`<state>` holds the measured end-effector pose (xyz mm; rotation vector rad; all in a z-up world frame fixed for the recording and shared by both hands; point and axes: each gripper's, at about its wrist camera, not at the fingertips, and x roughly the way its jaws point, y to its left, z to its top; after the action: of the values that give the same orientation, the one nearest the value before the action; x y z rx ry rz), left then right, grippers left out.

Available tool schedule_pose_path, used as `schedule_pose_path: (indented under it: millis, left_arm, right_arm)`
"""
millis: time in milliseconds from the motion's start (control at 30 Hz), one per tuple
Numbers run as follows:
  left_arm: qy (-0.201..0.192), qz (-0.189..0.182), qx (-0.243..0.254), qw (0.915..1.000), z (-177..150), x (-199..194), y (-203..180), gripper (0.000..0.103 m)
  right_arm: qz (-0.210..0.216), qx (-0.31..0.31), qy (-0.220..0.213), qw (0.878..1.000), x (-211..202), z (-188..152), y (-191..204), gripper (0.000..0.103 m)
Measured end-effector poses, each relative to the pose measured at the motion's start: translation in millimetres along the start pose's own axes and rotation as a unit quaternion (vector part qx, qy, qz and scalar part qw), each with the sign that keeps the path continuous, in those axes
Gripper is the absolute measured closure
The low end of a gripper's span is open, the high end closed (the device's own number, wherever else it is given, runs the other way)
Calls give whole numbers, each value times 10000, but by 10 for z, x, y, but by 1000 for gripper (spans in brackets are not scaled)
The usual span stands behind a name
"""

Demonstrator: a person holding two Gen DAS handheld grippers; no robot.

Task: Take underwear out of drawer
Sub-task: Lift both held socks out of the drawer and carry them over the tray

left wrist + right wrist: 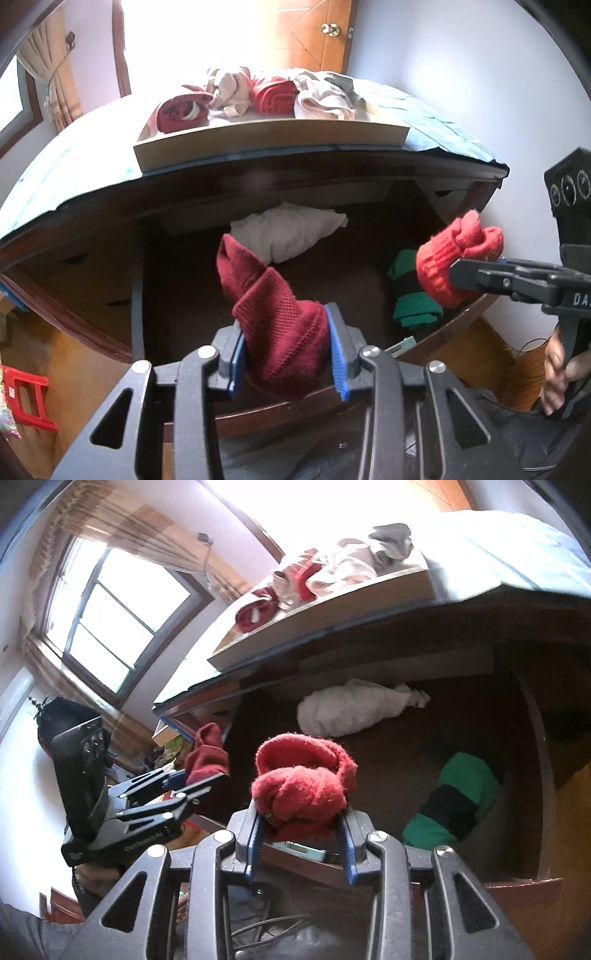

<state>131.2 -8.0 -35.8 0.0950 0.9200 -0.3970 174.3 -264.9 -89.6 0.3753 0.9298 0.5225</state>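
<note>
My left gripper (pixel 290 349) is shut on a dark red knitted roll (pixel 277 314), held above the open dark wooden drawer (pixel 472 321). My right gripper (pixel 301 836) is shut on a bright red fuzzy roll (pixel 304 779), also lifted over the drawer (pixel 517 886); that roll (pixel 458 254) and gripper (pixel 461 277) show at the right of the left wrist view. The left gripper (pixel 184 779) with its dark red roll (pixel 207 757) appears at the left of the right wrist view. In the drawer lie a white bundle (pixel 288 232) (pixel 354 709) and a green and black roll (pixel 413 291) (pixel 454 801).
On the dresser top, a shallow cardboard tray (pixel 273 144) (pixel 332 616) holds several red, white and grey garments over a blue cloth (pixel 424 122). A red stool (pixel 27 398) stands on the floor at left. A window (pixel 110 620) and curtain are at left, and a wooden door (pixel 317 33) behind.
</note>
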Motion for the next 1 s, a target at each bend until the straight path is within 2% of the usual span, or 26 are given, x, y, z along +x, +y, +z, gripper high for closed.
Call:
schedule_pose_path:
  millis: [433,767,1000]
  left_arm:
    - [-215,326,135,9991,30,-200,-19,67]
    - [-483,656,127,9966,163,-345,64,67]
    - [-680,729,207,9948,277,-440,63,67]
  right_arm:
    - [208,-125,-115,9996,-108,23,186,66]
    - [330,-394,-306,9982,-160,214,424,66]
    - [366,-571,-450,9967,-199,339,566,66]
